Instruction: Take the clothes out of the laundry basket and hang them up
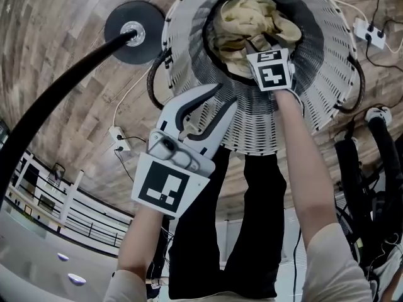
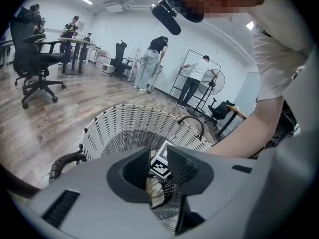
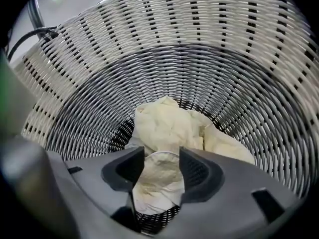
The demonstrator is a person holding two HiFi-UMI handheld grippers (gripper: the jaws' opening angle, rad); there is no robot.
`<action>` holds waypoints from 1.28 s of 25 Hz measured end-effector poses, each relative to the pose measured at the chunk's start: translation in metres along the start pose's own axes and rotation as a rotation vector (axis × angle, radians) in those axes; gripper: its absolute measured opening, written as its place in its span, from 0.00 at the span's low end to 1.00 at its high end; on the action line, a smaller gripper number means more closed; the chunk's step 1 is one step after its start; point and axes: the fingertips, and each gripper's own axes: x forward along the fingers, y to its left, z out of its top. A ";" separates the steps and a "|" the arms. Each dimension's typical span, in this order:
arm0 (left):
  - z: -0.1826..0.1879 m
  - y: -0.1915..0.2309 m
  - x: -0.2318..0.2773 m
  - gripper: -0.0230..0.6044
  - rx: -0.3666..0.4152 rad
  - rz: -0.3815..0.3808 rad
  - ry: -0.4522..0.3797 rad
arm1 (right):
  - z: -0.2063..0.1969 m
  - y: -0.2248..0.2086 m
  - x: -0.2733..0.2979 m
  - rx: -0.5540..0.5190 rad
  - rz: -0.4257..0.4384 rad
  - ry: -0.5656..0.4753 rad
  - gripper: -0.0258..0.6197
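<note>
Clothes (image 3: 164,126) cream, crumpled in basket (image 3: 224,59); right gripper (image 3: 162,156) spread over them, left gripper (image 2: 158,156) spread.

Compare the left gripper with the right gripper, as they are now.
The right gripper is deep inside the laundry basket; the left gripper hangs outside, above its rim. The right gripper's jaws straddle the cream garment; the left gripper's jaws have nothing between them. Shared: both stand open, pointing at the basket.
</note>
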 end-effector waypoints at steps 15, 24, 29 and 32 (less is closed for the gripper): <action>0.001 0.003 0.004 0.21 0.008 0.002 0.004 | -0.011 -0.009 -0.004 -0.016 -0.039 0.024 0.19; 0.002 0.002 0.003 0.21 0.010 0.010 0.007 | -0.014 -0.010 -0.010 -0.015 -0.050 0.026 0.10; 0.009 0.001 0.000 0.21 0.004 0.019 0.003 | -0.009 -0.006 -0.022 -0.010 -0.036 0.014 0.09; 0.016 -0.001 -0.003 0.21 0.011 0.023 -0.006 | -0.003 -0.004 -0.032 -0.016 -0.028 0.006 0.08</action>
